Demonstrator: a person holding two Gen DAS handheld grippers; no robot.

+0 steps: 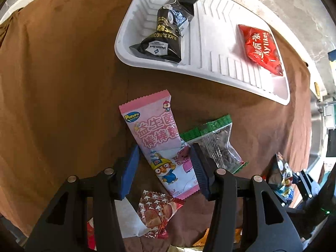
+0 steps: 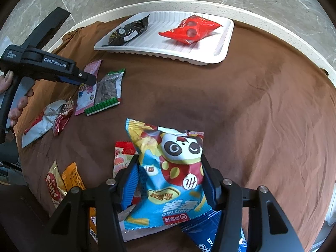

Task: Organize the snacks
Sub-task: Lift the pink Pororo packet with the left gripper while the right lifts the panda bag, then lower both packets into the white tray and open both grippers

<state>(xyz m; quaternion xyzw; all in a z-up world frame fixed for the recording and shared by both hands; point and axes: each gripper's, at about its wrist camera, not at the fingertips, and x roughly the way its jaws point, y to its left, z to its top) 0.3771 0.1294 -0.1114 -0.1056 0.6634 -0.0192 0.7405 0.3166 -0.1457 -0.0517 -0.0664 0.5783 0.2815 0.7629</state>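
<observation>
My left gripper [image 1: 164, 149] points down over a pink cartoon candy packet [image 1: 155, 130] lying flat on the brown cloth. The packet lies between the open blue pads, with a gap at the left pad. In the right wrist view this gripper [image 2: 88, 79] hovers over the same pink packet [image 2: 85, 97]. My right gripper [image 2: 169, 159] is shut on a blue panda snack bag [image 2: 174, 168], both pads pinching its waist. The white ribbed tray [image 1: 210, 42] [image 2: 210, 48] holds a black packet [image 1: 168, 29] [image 2: 128, 32] and a red packet [image 1: 262, 48] [image 2: 189, 31].
A green-edged clear packet [image 1: 218, 145] [image 2: 108, 88] touches the pink one. A red-brown wrapper [image 1: 155, 212] and a white packet [image 2: 42, 121] lie near it. Orange [image 2: 71, 178] and red-gold [image 2: 53, 187] packets sit at the cloth's left edge. A hand [image 2: 8, 84] holds the left gripper.
</observation>
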